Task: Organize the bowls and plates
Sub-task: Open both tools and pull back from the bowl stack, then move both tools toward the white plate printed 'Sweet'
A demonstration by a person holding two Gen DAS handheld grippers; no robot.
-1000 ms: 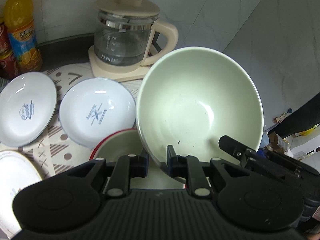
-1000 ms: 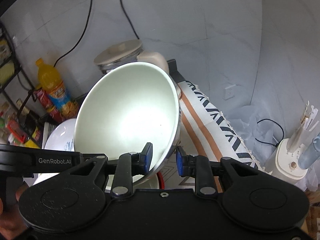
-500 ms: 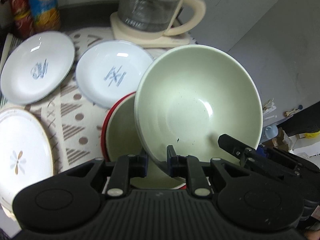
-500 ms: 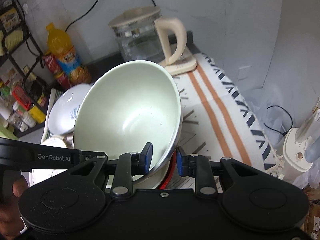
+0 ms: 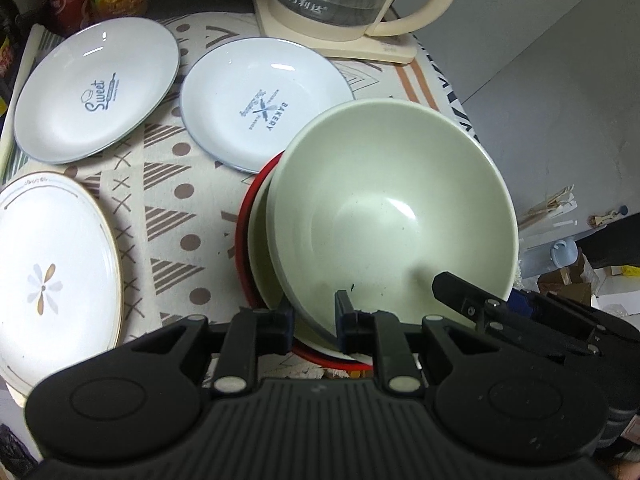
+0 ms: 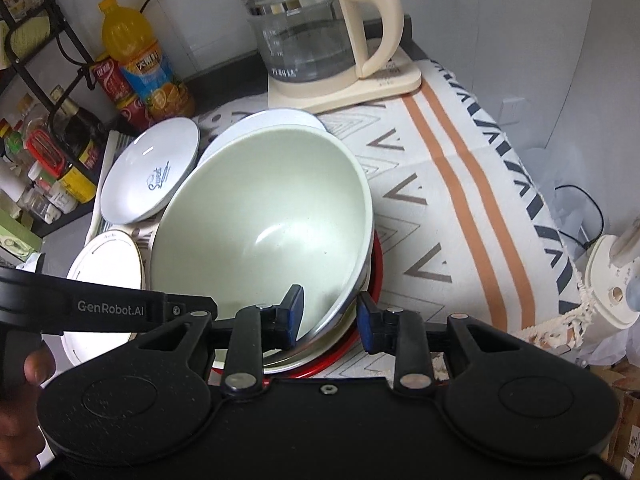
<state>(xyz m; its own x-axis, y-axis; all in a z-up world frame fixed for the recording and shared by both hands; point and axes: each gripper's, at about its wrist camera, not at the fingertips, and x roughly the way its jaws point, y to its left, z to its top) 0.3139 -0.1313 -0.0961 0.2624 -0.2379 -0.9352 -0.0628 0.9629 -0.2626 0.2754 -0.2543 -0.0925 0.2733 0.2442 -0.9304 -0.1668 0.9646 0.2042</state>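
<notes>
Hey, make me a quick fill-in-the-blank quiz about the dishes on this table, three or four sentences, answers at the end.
1. The pale green bowl sits tilted in a lower bowl with a ____ rim.
2. The white plate left of the bakery plate carries the word ____.
3. The plate with the gold rim shows a ____ design.
4. The left gripper is shut on the green bowl's ____.

Missing words: red; Sweet; flower; rim
</notes>
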